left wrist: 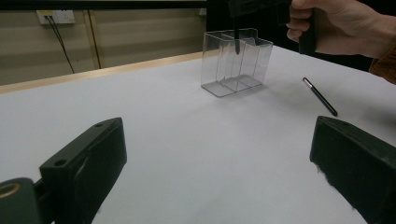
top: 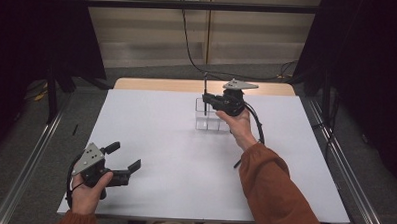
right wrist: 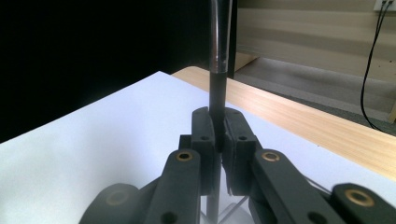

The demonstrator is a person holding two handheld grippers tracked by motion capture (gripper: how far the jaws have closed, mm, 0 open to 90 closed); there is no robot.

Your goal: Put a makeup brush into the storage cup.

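- Two pens are in play: one pen [top: 205, 94] is pinched upright between the closed jaws of the right gripper [top: 208, 101], its lower end hanging inside the clear organizer [top: 210, 117]; the other pen [left wrist: 319, 96] lies flat on the table, beside the organizer on the near right side of it.
- Judging from this, the work is about half done: the held pen is partly lowered into a compartment of the organizer but not yet let go, and the lying pen has yet to be picked up.
- Which compartment the held pen is entering I cannot tell for sure; in the left gripper view it hangs near the middle divider.
- Well apart from the organizer, toward the near left corner, the left gripper [top: 129, 168] rests with jaws spread wide and nothing between them.
- Under the organizer is a plain white tabletop [top: 175, 156], with a strip of bare wood [top: 157, 84] showing at its far edge.
- Beyond the organizer, a pale wall carries a socket [left wrist: 56, 17] with a black cable running down; dark curtains close both sides, and grey floor surrounds the table.
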